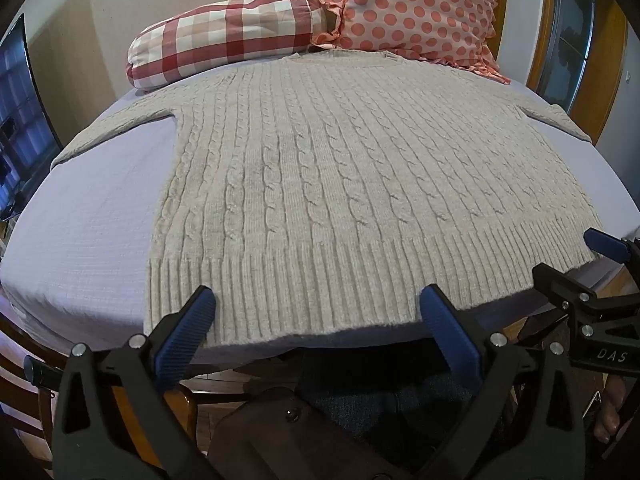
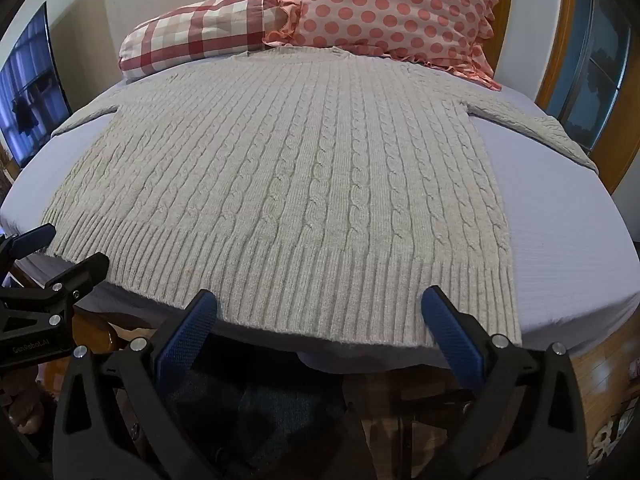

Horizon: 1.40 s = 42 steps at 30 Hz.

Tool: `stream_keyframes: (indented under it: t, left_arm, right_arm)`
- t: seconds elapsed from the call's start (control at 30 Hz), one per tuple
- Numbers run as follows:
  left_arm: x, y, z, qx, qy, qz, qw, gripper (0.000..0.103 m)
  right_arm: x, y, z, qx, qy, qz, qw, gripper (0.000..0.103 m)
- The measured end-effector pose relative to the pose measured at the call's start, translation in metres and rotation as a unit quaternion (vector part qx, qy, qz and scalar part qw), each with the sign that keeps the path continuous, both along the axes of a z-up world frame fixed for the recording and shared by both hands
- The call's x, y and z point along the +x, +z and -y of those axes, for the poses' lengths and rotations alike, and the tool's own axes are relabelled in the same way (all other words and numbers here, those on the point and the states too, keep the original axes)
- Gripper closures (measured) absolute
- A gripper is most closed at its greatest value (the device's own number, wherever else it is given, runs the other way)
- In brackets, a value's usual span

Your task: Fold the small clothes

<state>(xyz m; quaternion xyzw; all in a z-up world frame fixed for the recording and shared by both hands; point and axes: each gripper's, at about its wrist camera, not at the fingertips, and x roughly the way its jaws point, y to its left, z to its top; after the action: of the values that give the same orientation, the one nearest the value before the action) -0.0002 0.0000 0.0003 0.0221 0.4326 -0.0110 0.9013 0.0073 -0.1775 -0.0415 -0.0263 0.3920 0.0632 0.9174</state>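
A cream cable-knit sweater (image 1: 320, 168) lies flat on a lavender-covered table (image 1: 92, 216), hem toward me, sleeves spread to both sides. It also shows in the right wrist view (image 2: 296, 176). My left gripper (image 1: 318, 300) is open and empty, its blue-padded fingers just short of the hem's left half. My right gripper (image 2: 320, 304) is open and empty at the hem's right half. The right gripper also shows at the right edge of the left wrist view (image 1: 576, 258), and the left gripper at the left edge of the right wrist view (image 2: 66, 244).
A red-checked pillow (image 1: 224, 36) and a pink polka-dot pillow (image 1: 416, 8) lie at the table's far side, behind the collar. A dark screen (image 2: 32, 88) stands at far left. Wooden chairs (image 1: 24, 364) and a wood floor (image 2: 604, 376) lie below the table's near edge.
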Motion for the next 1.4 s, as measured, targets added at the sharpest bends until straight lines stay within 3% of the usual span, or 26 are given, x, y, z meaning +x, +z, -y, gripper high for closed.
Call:
stream_keyframes:
  t: [1.23,1.3,1.4]
  left_arm:
    - [0.0,0.0,0.0,0.001,0.0,-0.001,1.0,0.002]
    - [0.001,0.001,-0.001,0.003,-0.002,-0.001,1.0,0.002]
    - [0.001,0.003,-0.001,0.003,-0.014,-0.009,0.9999,0.002]
  right_arm:
    - [0.0,0.002,0.002,0.005,0.012,0.007,1.0,0.001]
    - [0.004,0.007,0.01,0.021,0.018,0.008,1.0,0.001]
    - [0.015,0.025,0.049,0.12,0.021,0.027,0.992,0.001]
